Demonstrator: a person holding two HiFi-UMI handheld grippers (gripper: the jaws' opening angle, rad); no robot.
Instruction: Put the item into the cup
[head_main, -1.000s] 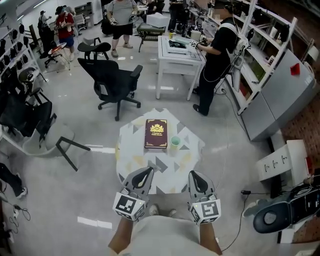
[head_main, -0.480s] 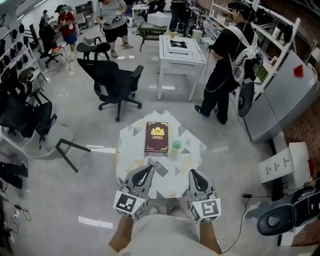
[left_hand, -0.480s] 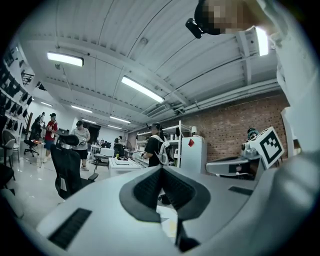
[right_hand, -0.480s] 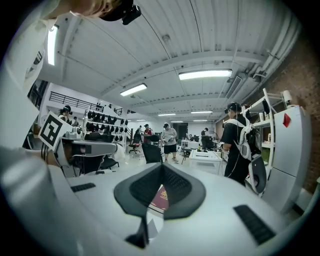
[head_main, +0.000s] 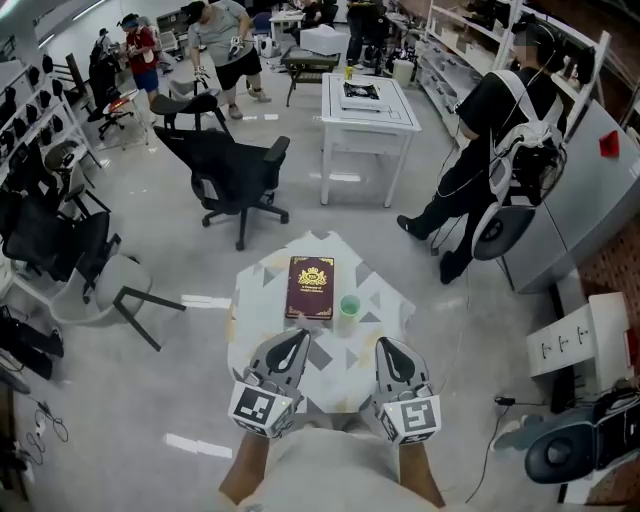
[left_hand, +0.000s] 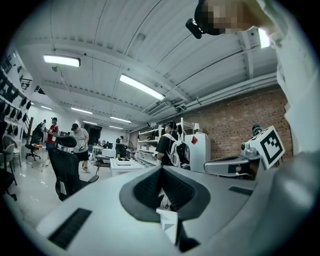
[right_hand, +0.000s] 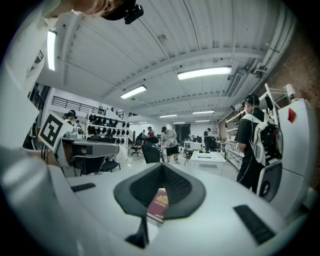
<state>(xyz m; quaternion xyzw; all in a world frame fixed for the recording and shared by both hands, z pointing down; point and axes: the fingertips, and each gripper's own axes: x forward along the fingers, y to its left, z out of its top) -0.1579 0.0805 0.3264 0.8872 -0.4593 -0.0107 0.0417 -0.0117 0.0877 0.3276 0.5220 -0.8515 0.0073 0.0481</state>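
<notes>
- Left gripper (head_main: 299, 339) has its fingers closed tip to tip with nothing between them, and it's held over the near edge of the table (head_main: 262, 292).
- Right gripper (head_main: 384, 345) is the same: closed and empty, just beside the left one, and both point away from the person.
- The green cup (head_main: 348, 306) stands upright on the table, right by the near right corner of a dark red book (head_main: 311, 287).
- The book lies flat near the middle, well ahead of both grippers.
</notes>
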